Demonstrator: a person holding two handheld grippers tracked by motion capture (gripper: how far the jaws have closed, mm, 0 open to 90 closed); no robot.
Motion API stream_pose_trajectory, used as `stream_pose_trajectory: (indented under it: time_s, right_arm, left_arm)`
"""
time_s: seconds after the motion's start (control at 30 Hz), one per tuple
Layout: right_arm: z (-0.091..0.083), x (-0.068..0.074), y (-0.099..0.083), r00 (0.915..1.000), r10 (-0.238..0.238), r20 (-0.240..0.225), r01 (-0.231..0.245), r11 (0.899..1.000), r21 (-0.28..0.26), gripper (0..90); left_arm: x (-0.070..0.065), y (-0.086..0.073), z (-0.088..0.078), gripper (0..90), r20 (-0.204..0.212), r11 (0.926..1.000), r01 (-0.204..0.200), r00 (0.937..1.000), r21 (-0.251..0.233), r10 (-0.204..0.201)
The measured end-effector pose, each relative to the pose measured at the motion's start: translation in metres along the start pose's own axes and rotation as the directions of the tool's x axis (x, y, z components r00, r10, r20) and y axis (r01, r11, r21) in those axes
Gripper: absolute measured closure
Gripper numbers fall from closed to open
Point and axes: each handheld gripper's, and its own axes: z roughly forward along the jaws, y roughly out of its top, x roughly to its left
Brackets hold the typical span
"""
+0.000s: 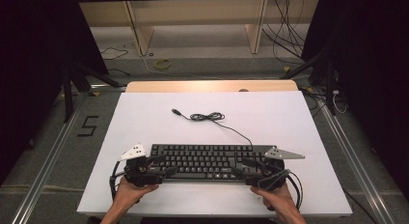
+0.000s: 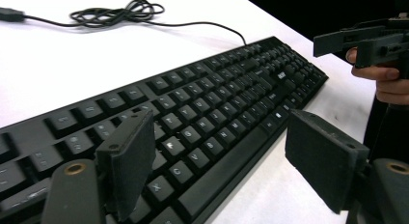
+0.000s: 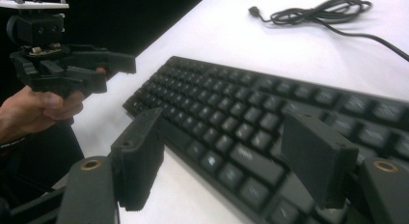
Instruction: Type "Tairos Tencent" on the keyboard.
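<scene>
Near the front edge of the white desk [image 1: 144, 113] a black keyboard [image 1: 207, 161] lies lengthwise, with the left gripper [image 1: 159, 165] at its left end and the right gripper [image 1: 246, 167] at its right end. In the left gripper view the jaws stand spread wide, one over the keys at the left end, the other over the bare desk in front of the keyboard's near edge, so that edge lies between them; no pad presses on it. In the right gripper view the jaws are likewise spread, one above the desk just off the near edge, the other over the keys, nothing pinched. Each gripper is held in a hand [image 1: 126, 194] that comes in from the bottom of the high view. The keyboard's cable [image 1: 212, 119] runs back from its far edge to a loose coil on the desk, ending in a plug. Beyond the desk lie a grey floor [image 1: 202, 64] with loose wires, a pale wooden frame [image 1: 140, 31], and dark curtains at both sides
</scene>
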Motion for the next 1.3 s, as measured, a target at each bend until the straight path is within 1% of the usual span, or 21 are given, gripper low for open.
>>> stream_pose_trajectory:
  time_s: [0.07, 0.13, 0.2, 0.23, 0.27, 0.33, 0.37, 0.4, 0.43, 0.53, 0.6, 0.67, 0.7, 0.73, 0.8, 0.83, 0.9, 0.97, 1.0, 1.13, 1.3]
  right_arm:
    - [0.009, 0.002, 0.007, 0.9998, -0.015, -0.011, 0.015, 1.0, 0.008, 32.7]
    - [0.018, 0.006, 0.014, 0.9994, -0.033, -0.009, 0.033, 0.999, 0.024, 32.7]
    - [0.028, 0.011, 0.02, 0.9967, -0.08, 0.008, 0.08, 0.996, 0.047, 32.7]
    - [0.033, 0.015, 0.023, 0.9914, -0.124, 0.04, 0.122, 0.991, 0.062, 32.6]
    - [0.038, 0.019, 0.026, 0.982, -0.174, 0.074, 0.168, 0.983, 0.077, 32.6]
    - [0.047, 0.025, 0.031, 0.9584, -0.255, 0.128, 0.244, 0.965, 0.099, 32.7]
    - [0.052, 0.027, 0.033, 0.9478, -0.283, 0.147, 0.269, 0.957, 0.107, 32.7]
    - [0.056, 0.028, 0.034, 0.9466, -0.288, 0.144, 0.274, 0.955, 0.11, 32.9]
    - [0.06, 0.028, 0.036, 0.9498, -0.282, 0.135, 0.269, 0.957, 0.111, 33.0]
    - [0.071, 0.029, 0.041, 0.9552, -0.272, 0.116, 0.26, 0.959, 0.111, 33.0]
    - [0.077, 0.029, 0.045, 0.9623, -0.255, 0.094, 0.243, 0.962, 0.122, 32.9]
    - [0.079, 0.029, 0.047, 0.9638, -0.252, 0.086, 0.241, 0.963, 0.119, 33.0]
    - [0.084, 0.029, 0.051, 0.9698, -0.234, 0.069, 0.224, 0.966, 0.127, 32.8]
    - [0.087, 0.029, 0.052, 0.9715, -0.229, 0.062, 0.219, 0.966, 0.135, 32.7]
    - [0.092, 0.03, 0.055, 0.9706, -0.233, 0.06, 0.223, 0.964, 0.145, 32.4]
    - [0.095, 0.031, 0.056, 0.9721, -0.228, 0.056, 0.217, 0.964, 0.152, 32.3]
    - [0.1, 0.032, 0.057, 0.97, -0.237, 0.052, 0.226, 0.959, 0.169, 32.1]
    - [0.105, 0.033, 0.058, 0.9689, -0.243, 0.049, 0.23, 0.956, 0.182, 32.1]
    - [0.107, 0.033, 0.059, 0.9699, -0.239, 0.048, 0.226, 0.956, 0.184, 32.1]
    - [0.115, 0.034, 0.062, 0.9694, -0.242, 0.037, 0.23, 0.952, 0.2, 32.4]
    - [0.122, 0.037, 0.063, 0.9684, -0.247, 0.032, 0.235, 0.947, 0.217, 35.4]
  left_arm:
    - [0.003, 0.0, -0.001, 25.5, -0.022, 0.9998, 0.015, 0.9997, 0.015, -0.014]
    - [0.006, 0.001, -0.002, 25.7, -0.05, 0.9981, 0.037, 0.9982, 0.049, -0.034]
    - [0.008, 0.0, -0.003, 25.8, -0.064, 0.9971, 0.05, 0.9968, 0.057, -0.047]
    - [0.009, 0.0, -0.004, 25.8, -0.075, 0.9968, 0.056, 0.9958, 0.056, -0.052]
    - [0.01, -0.001, -0.005, 25.7, -0.079, 0.997, 0.055, 0.9956, 0.055, -0.051]
    - [0.011, -0.001, -0.006, 25.6, -0.082, 0.9969, 0.056, 0.9953, 0.055, -0.051]
    - [0.012, -0.002, -0.007, 25.4, -0.085, 0.9971, 0.053, 0.9952, 0.055, -0.048]
    - [0.013, -0.002, -0.008, 25.3, -0.086, 0.9972, 0.052, 0.9952, 0.055, -0.047]
    - [0.013, -0.002, -0.008, 25.4, -0.086, 0.9972, 0.055, 0.995, 0.05, -0.051]
    - [0.015, -0.003, -0.01, 25.4, -0.088, 0.9972, 0.056, 0.9947, 0.048, -0.052]
    - [0.015, -0.003, -0.01, 25.5, -0.089, 0.9972, 0.056, 0.9947, 0.05, -0.051]
    - [0.016, -0.003, -0.01, 25.5, -0.096, 0.9968, 0.054, 0.9942, 0.058, -0.048]
    - [0.016, -0.003, -0.01, 25.6, -0.099, 0.9966, 0.053, 0.994, 0.062, -0.046]
    - [0.017, -0.003, -0.011, 25.8, -0.103, 0.9965, 0.052, 0.9936, 0.065, -0.045]
    - [0.017, -0.003, -0.011, 25.9, -0.104, 0.9962, 0.055, 0.9934, 0.068, -0.048]
    - [0.017, -0.003, -0.011, 26.0, -0.107, 0.996, 0.056, 0.9931, 0.07, -0.049]
    - [0.017, -0.004, -0.011, 26.8, -0.108, 0.9959, 0.054, 0.9931, 0.072, -0.046]
    - [0.017, -0.004, -0.011, 27.0, -0.118, 0.9958, 0.049, 0.9922, 0.077, -0.04]
    - [0.017, -0.004, -0.011, 27.0, -0.123, 0.9957, 0.047, 0.9917, 0.081, -0.037]
    - [0.018, -0.004, -0.011, 28.4, -0.144, 0.9943, 0.053, 0.9887, 0.092, -0.04]
    - [0.018, -0.004, -0.012, 30.9, -0.162, 0.9924, 0.05, 0.9864, 0.112, -0.032]
